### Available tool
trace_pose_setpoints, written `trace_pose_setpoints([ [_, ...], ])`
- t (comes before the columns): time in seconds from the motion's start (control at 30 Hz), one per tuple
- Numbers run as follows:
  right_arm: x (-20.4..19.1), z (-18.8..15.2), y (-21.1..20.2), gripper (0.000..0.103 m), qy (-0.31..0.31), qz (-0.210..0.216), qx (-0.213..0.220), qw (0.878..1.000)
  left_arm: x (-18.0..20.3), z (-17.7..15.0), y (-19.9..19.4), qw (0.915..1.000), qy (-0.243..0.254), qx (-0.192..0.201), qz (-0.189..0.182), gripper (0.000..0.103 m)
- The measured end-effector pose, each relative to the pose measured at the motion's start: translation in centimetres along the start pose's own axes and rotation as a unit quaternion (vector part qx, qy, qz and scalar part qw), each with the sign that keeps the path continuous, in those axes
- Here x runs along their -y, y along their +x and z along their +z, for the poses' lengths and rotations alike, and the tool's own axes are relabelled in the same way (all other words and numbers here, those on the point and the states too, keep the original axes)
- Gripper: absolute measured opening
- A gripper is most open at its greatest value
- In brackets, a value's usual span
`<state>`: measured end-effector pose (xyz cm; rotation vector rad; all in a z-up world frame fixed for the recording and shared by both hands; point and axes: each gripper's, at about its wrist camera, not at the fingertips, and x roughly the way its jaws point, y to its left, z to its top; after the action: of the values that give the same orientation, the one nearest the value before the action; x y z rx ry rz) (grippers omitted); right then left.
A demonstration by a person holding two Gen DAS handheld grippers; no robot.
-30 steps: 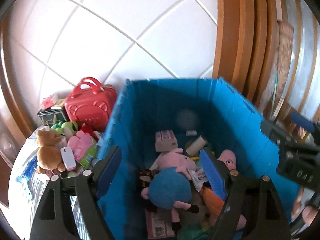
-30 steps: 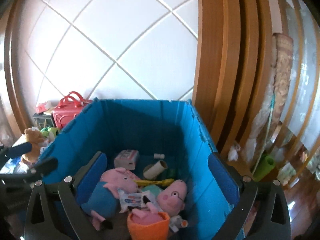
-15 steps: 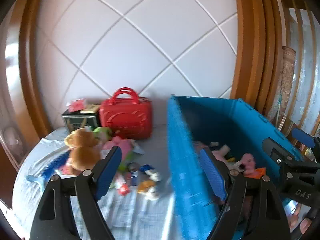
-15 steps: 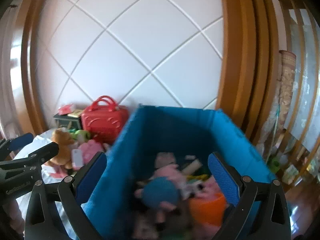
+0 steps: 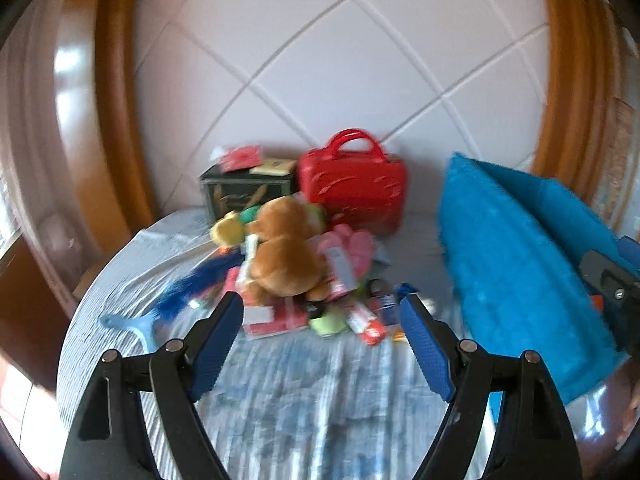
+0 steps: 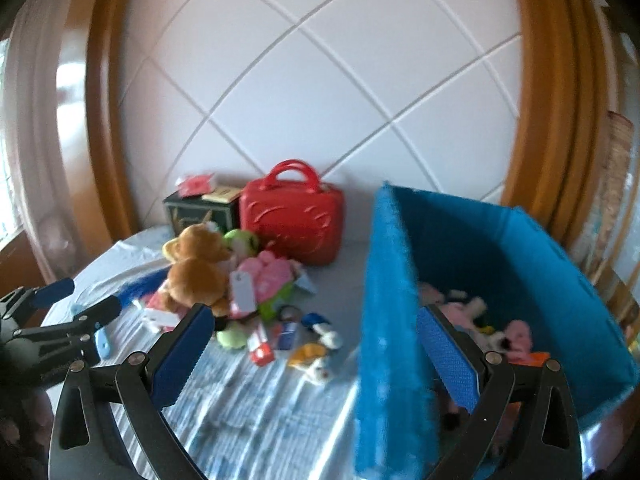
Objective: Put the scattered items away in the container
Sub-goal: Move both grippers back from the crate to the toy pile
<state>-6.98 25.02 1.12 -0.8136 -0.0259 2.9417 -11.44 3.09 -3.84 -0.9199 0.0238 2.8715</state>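
Observation:
A pile of scattered items lies on the blue-white cloth: a brown teddy bear, a pink plush, a green plush, small packets and toys. The blue fabric bin stands to the right and holds several plush toys. My left gripper is open and empty, in front of the pile. My right gripper is open and empty, straddling the bin's near wall. The left gripper also shows at the left of the right wrist view.
A red toy suitcase and a dark box stand at the back against the white tiled wall. A blue brush lies left of the pile. Wooden frames flank the wall.
Both grippers have swung left, away from over the bin. The left one now faces the pile of items; the right one now sees the pile and the bin's left wall.

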Motion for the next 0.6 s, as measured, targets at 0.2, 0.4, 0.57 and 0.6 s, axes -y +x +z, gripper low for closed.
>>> trace_pose_setpoints([
  [0.2,-1.8,-0.3,4.9,0.103,0.0,0.053,-0.02,0.998,-4.9,-0.7,2.7,0.9976,-0.03,-0.02,0.059,0.08],
  [0.4,-3.4,-0.3,9.5,0.103,0.0,0.084,-0.059,0.995,-7.6,-0.9,4.8,0.9949,-0.046,-0.041,0.079,0.08],
  [0.57,-4.6,0.0,11.8,0.103,0.013,0.087,-0.072,0.994,-8.9,0.3,7.3,0.9957,-0.038,-0.05,0.068,0.08],
  [0.6,-4.9,0.0,12.3,0.103,0.014,0.083,-0.075,0.994,-9.0,0.6,7.9,0.9961,-0.034,-0.052,0.062,0.08],
])
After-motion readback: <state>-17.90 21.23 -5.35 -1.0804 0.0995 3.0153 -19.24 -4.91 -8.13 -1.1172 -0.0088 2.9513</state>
